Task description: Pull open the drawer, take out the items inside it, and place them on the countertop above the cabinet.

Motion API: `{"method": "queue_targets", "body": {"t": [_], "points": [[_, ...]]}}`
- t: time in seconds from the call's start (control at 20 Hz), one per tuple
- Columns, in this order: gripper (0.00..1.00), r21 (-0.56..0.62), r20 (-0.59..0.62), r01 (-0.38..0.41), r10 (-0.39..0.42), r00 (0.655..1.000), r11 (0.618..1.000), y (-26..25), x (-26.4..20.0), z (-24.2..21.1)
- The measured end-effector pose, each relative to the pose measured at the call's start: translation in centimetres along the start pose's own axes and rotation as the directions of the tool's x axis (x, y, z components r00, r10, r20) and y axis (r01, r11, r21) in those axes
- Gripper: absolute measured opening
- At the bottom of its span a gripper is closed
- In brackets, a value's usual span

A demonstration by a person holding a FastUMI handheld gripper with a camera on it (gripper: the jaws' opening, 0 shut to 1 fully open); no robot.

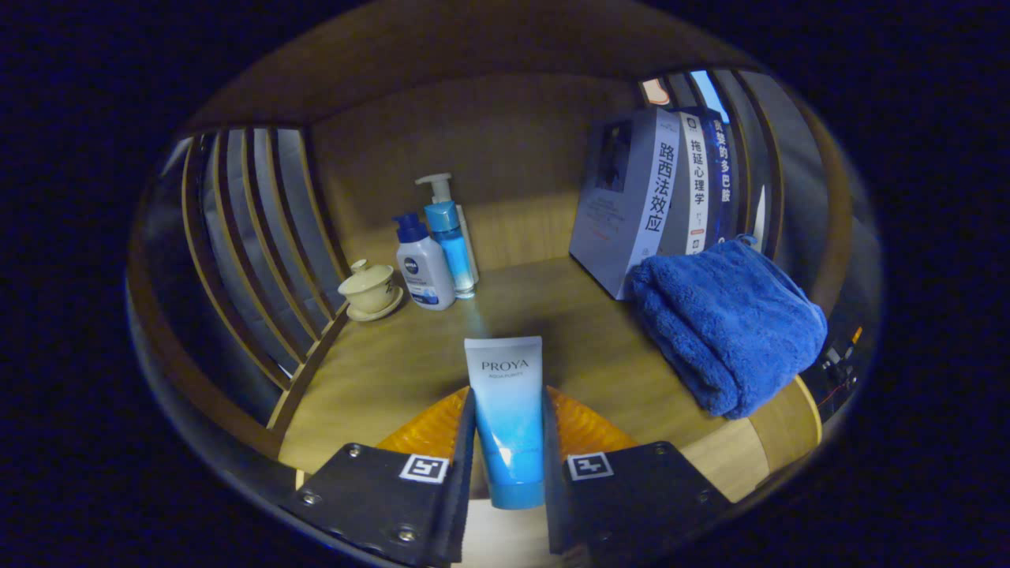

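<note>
A blue-and-white cosmetic tube stands upright between my two fingers, cap end down. My gripper is shut on it, both black fingers pressing its sides. The tube is held just above the wooden countertop, near its front edge. Behind the fingers an orange ribbed part of the gripper shows on both sides of the tube.
A folded blue towel lies on the countertop to the right, with books standing behind it. At the back left stand three bottles and a lidded cream cup on a saucer. Slatted wooden sides close in the shelf.
</note>
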State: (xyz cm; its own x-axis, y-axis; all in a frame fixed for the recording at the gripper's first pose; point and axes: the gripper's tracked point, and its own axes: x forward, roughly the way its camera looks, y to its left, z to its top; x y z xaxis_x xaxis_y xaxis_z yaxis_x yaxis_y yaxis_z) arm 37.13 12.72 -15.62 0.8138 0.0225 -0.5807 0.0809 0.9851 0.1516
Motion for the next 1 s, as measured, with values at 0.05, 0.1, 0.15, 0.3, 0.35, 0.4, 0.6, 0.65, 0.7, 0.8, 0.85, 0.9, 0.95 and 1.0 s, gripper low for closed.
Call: {"method": "queue_targets", "body": {"t": [0.05, 0.1, 0.15, 0.3, 0.35, 0.4, 0.6, 0.65, 0.7, 0.8, 0.85, 0.9, 0.95, 1.0], "points": [[0.40, 0.005, 0.001, -0.006, 0.006, 1.000, 1.000, -0.1, 0.3, 0.0], [0.41, 0.003, -0.001, -0.004, 0.004, 1.000, 1.000, -0.3, 0.5, -0.1], [0.40, -0.006, -0.006, 0.002, -0.002, 1.000, 1.000, -0.7, 0.7, -0.2], [0.42, -0.033, -0.013, 0.031, -0.031, 0.999, 0.999, -1.5, 1.0, -0.8], [0.43, -0.039, -0.018, 0.035, -0.036, 0.999, 0.999, -1.7, 1.0, -1.0], [0.46, -0.039, -0.021, 0.037, -0.038, 0.999, 0.999, -1.7, 0.9, -1.3], [0.51, -0.010, 0.022, 0.036, -0.036, 0.999, 0.999, -2.1, 0.4, -0.6], [0.52, 0.001, 0.047, 0.038, -0.038, 0.998, 0.999, -2.1, 0.1, 0.1], [0.54, 0.016, 0.069, 0.035, -0.036, 0.997, 0.999, -2.1, -0.1, 0.8], [0.61, 0.043, 0.115, 0.022, -0.027, 0.993, 0.999, -2.1, -1.1, 2.2], [0.69, 0.050, 0.142, 0.026, -0.033, 0.989, 0.998, -2.3, -1.7, 2.8], [0.76, 0.056, 0.168, 0.028, -0.037, 0.985, 0.998, -2.7, -2.4, 3.4], [0.84, 0.059, 0.188, 0.028, -0.039, 0.981, 0.998, -2.8, -3.1, 3.9], [0.84, 0.060, 0.205, 0.031, -0.042, 0.978, 0.998, -3.0, -4.0, 4.2]]}}
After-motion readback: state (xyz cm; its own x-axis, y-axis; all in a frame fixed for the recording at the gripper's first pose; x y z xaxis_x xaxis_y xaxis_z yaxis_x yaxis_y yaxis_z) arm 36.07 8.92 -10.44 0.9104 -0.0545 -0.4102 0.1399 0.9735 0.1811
